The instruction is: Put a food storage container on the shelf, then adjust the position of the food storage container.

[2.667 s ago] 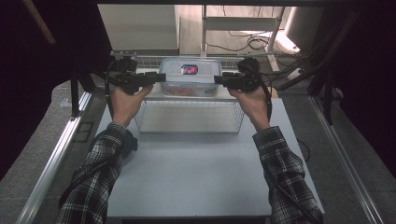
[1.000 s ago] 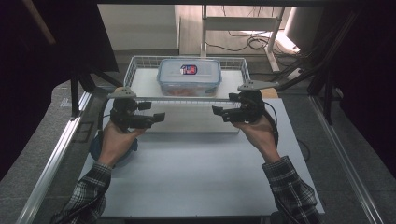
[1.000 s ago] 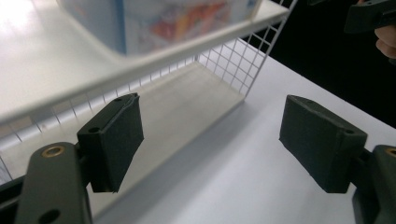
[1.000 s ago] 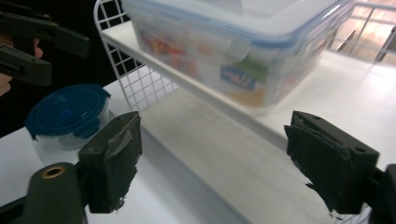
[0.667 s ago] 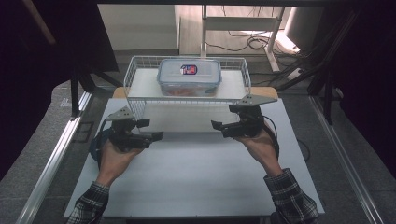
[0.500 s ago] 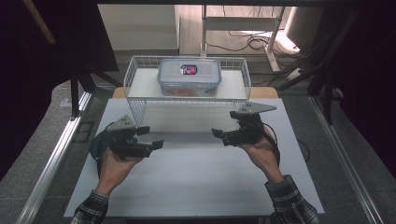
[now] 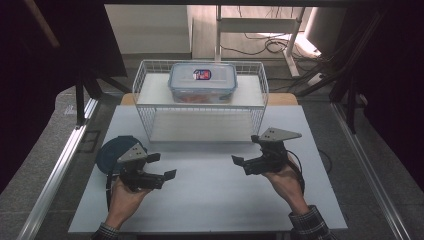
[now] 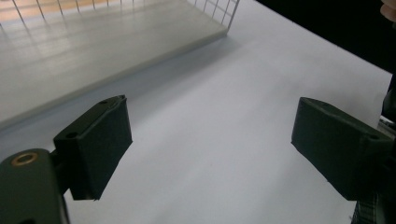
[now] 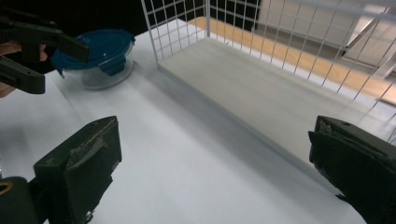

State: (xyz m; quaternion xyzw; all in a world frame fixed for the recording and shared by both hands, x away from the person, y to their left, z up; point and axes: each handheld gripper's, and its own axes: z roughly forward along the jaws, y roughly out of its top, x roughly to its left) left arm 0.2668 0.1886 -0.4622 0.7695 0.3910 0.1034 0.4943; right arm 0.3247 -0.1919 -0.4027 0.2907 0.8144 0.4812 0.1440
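Note:
A clear rectangular container with a blue-edged lid [image 7: 202,82] stands on the top shelf of a white wire rack [image 7: 152,92] at the back of the table. My left gripper [image 7: 163,166] hovers low over the white tabletop at front left, open, nothing between its pads [image 8: 93,144]. My right gripper [image 7: 246,150] hangs at front right, just before the rack, also open and empty [image 9: 215,163]. Both pairs of jaws have just been opening. The rack's bare lower shelf [image 9: 261,93] lies ahead of the right gripper.
A round container with a blue lid [image 7: 112,152] sits on the table just behind the left hand, also in the right gripper view [image 9: 100,56] beside the left gripper [image 9: 37,46]. White tabletop [image 7: 210,200] stretches between the hands. Metal rails run along both table sides.
Both grippers left the sides of the rectangular container on the top shelf, drew back toward the person and sank near the tabletop. The container stayed on the rack.

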